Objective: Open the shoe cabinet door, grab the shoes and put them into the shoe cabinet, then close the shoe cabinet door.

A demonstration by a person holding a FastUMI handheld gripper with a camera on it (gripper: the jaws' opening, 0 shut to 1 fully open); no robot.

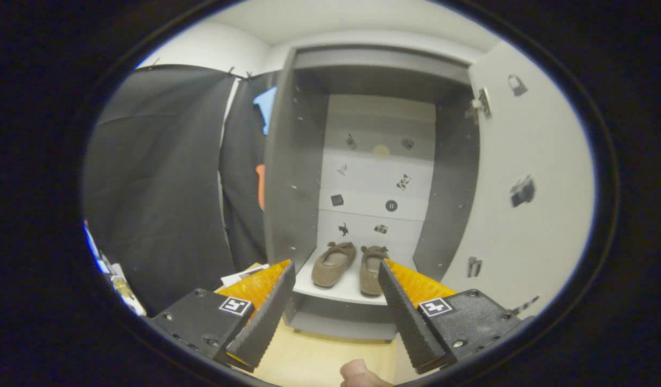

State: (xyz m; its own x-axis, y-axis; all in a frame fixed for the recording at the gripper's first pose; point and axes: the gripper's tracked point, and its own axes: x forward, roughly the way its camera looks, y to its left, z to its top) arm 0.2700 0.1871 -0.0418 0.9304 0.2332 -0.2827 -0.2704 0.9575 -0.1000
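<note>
On the left side of the frame hangs the black cloth wall point(163, 183) of the booth, and near its lower edge, at the lower left, some papers point(244, 274) lie on the floor just beside the left finger. In the middle stands the shoe cabinet point(295, 161), grey outside and open, with a pale back panel that carries several small stickers point(390, 205). On its lowest white shelf point(330, 290), in the lower middle of the frame, the pair of brown shoes point(346, 263) lies side by side, toes toward the camera, each with a small bow at the far end. The gripper point(335, 282) is at the bottom of the frame, fingers spread wide apart and holding nothing; the shoes are seen between and beyond the fingertips, not touched by them. Under the fingers is the light wooden floor point(319, 355), and a fingertip of a person point(357, 373) shows at the bottom middle. On the right the cabinet door point(524, 161) stands swung open, white, with a hinge point(481, 105) at the upper part and more stickers on it.
</note>
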